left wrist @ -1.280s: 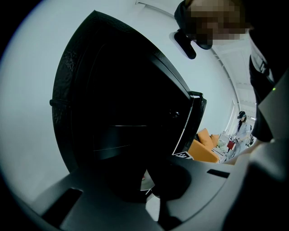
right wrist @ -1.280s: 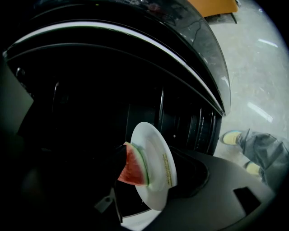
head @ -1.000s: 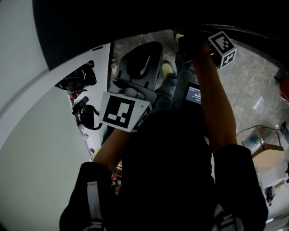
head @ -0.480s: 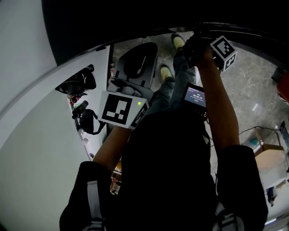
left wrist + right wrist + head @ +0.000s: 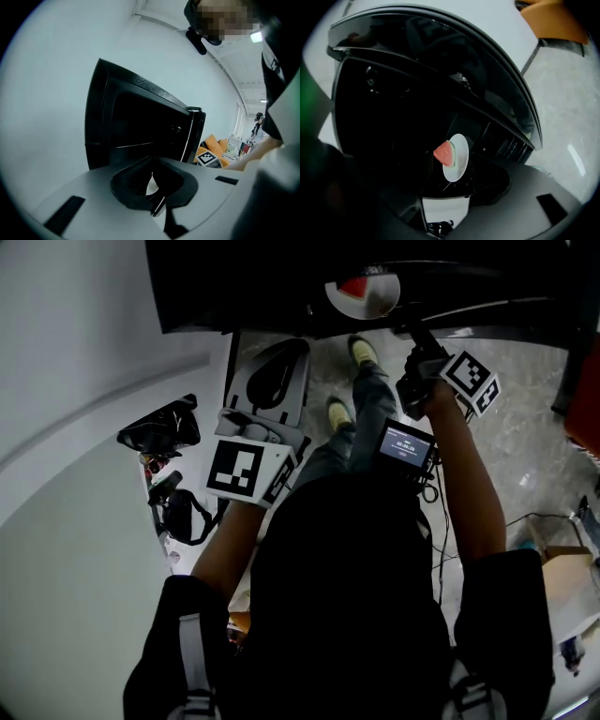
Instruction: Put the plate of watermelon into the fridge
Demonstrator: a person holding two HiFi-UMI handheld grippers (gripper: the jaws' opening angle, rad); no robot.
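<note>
The white plate (image 5: 364,294) with a red watermelon wedge (image 5: 444,153) rests inside the dark fridge (image 5: 393,117). In the right gripper view the plate (image 5: 457,159) lies ahead of the jaws, apart from them. My right gripper (image 5: 413,343) is held just outside the fridge opening. Its jaws are closing with nothing between them. Lower left, my left gripper (image 5: 270,381) points at the floor beside the white wall, its jaws together and empty. The left gripper view shows the black fridge (image 5: 136,126) from the side with its door (image 5: 197,136) ajar.
Black bags (image 5: 159,426) and small items lie along the white wall on the left. The person's shoes (image 5: 361,351) stand on the grey floor before the fridge. A small lit screen (image 5: 405,446) hangs at the chest. A cardboard box (image 5: 562,568) and cables sit at the right.
The head view has tilted up, so the plate inside the fridge now shows. My right gripper has drawn back from the fridge toward the body. The left gripper has barely moved.
</note>
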